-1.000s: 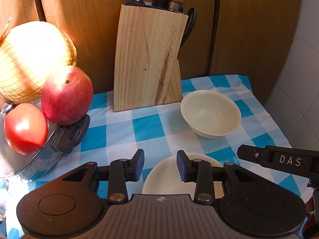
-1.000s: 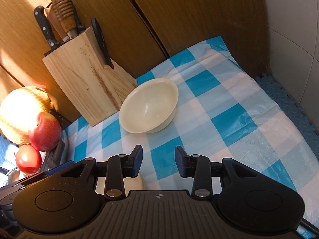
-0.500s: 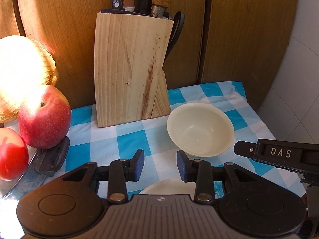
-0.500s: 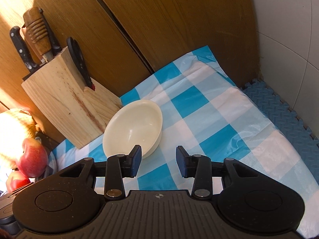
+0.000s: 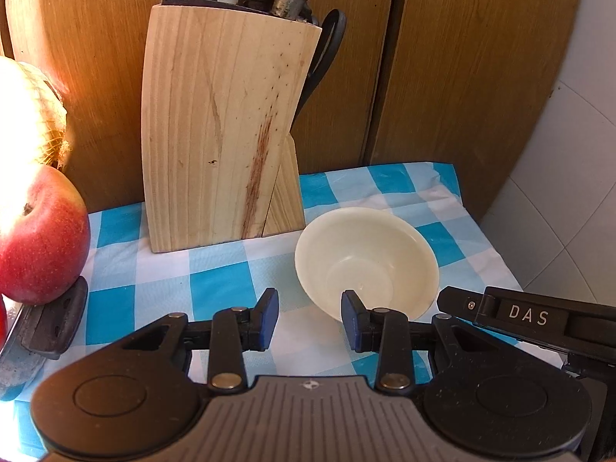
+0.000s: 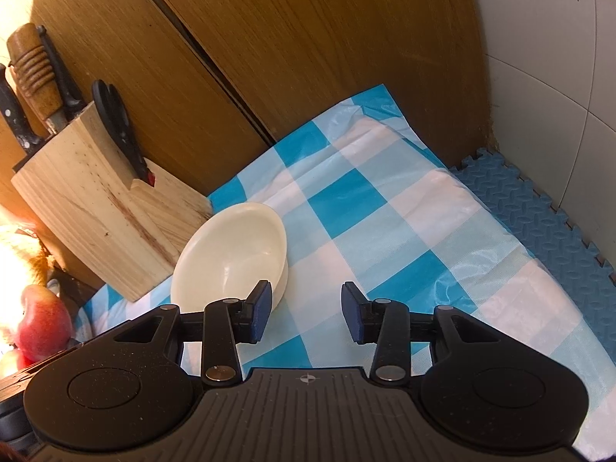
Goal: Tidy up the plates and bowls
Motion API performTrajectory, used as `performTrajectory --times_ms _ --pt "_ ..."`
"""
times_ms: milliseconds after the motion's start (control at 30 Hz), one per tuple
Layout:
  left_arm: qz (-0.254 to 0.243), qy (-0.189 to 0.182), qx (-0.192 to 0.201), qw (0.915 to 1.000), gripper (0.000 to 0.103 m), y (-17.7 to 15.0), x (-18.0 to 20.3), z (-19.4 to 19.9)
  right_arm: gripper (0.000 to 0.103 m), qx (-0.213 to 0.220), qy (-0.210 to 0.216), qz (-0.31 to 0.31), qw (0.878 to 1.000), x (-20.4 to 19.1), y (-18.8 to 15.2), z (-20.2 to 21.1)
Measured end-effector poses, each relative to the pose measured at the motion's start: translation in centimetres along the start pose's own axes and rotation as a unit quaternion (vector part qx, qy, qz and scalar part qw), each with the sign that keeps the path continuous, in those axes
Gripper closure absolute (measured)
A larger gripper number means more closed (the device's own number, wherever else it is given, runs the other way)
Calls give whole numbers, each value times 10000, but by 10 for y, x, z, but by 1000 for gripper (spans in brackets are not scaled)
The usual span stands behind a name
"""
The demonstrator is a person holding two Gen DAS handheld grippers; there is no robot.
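A cream bowl (image 5: 365, 261) sits upright on the blue-and-white checked cloth (image 5: 215, 269), just right of a wooden knife block. My left gripper (image 5: 310, 317) is open and empty, its right finger overlapping the bowl's near rim in the view. In the right wrist view the same bowl (image 6: 231, 254) lies ahead and left, and my right gripper (image 6: 306, 313) is open with nothing between its fingers, its left finger close to the bowl's near edge. No plate shows in either view now.
The knife block (image 5: 223, 131) with knives and scissors stands against wooden cabinet doors (image 6: 308, 57). A red apple (image 5: 38, 238) and a netted fruit rest on a pot lid at the left. A blue foam mat (image 6: 539, 208) and white tiled wall lie to the right.
Both grippers have moved forward toward the bowl, which now looks larger and nearer. The white plate seen below the left gripper has dropped out of view. Both grippers stay open.
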State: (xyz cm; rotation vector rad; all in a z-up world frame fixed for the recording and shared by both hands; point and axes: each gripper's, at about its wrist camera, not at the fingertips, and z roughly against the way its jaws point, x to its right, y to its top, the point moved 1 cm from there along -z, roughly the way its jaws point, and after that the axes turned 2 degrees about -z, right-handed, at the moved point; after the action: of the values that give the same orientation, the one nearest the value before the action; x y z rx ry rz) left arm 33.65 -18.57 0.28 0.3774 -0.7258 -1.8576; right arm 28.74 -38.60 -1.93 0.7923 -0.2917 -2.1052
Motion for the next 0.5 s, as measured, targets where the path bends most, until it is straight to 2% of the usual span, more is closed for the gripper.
performTrajectory --times_ms 233,500 --pt "245 -251 -17 9994 74 2 -7 -10 54 1 71 -84 9999 -2 -1 -7" --pt "184 -344 15 9992 74 2 -3 -19 53 32 116 -189 9998 -2 3 -17"
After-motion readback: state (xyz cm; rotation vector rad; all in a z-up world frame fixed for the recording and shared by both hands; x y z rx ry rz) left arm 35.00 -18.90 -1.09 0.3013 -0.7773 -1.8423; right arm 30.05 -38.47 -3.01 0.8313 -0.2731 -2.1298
